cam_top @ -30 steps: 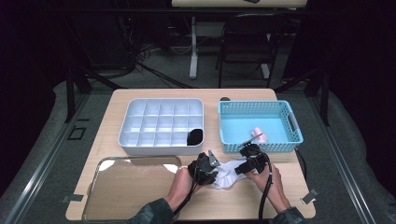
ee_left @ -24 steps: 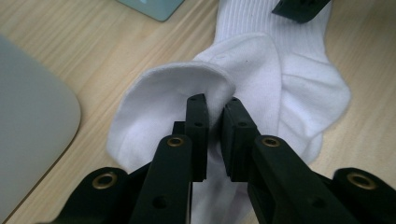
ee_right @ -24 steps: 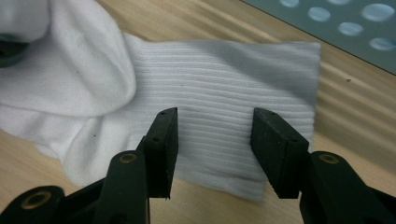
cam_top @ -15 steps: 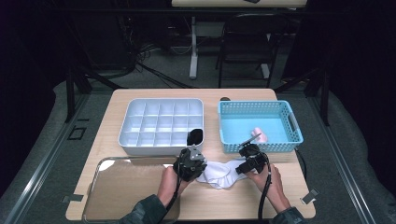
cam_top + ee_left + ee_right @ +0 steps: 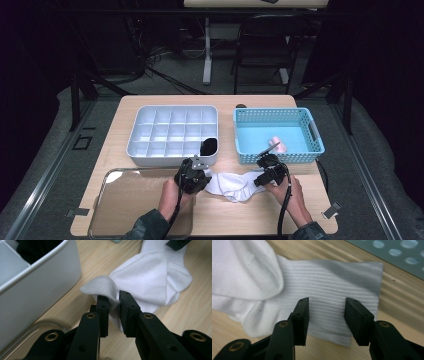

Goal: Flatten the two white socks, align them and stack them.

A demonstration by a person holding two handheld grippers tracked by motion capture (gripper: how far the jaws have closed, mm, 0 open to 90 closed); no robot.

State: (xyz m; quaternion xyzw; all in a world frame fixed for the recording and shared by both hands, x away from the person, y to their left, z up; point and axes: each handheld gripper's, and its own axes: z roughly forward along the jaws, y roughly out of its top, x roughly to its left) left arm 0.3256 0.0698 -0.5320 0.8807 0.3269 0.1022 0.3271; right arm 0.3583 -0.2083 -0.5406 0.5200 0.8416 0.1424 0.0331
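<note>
A white sock (image 5: 232, 184) lies stretched on the wooden table between my two grippers. My left gripper (image 5: 205, 176) is shut on the sock's toe end. In the left gripper view a fold of the sock (image 5: 150, 277) sits pinched between the left gripper (image 5: 114, 298) jaws, which have just opened a little. My right gripper (image 5: 260, 179) stands over the other end. In the right gripper view its jaws (image 5: 327, 307) are apart, straddling the ribbed cuff (image 5: 332, 277) and pinching no fold; they have been closing slowly.
A white divided tray (image 5: 170, 112) stands behind the left gripper, with a black item (image 5: 209, 146) in its near right cell. A blue basket (image 5: 272, 111) at the back right holds a pink item (image 5: 277, 146). A clear tray (image 5: 135, 200) lies front left.
My left gripper has moved left with the toe end, pulling the bunched sock out longer. The right gripper has stayed on the cuff.
</note>
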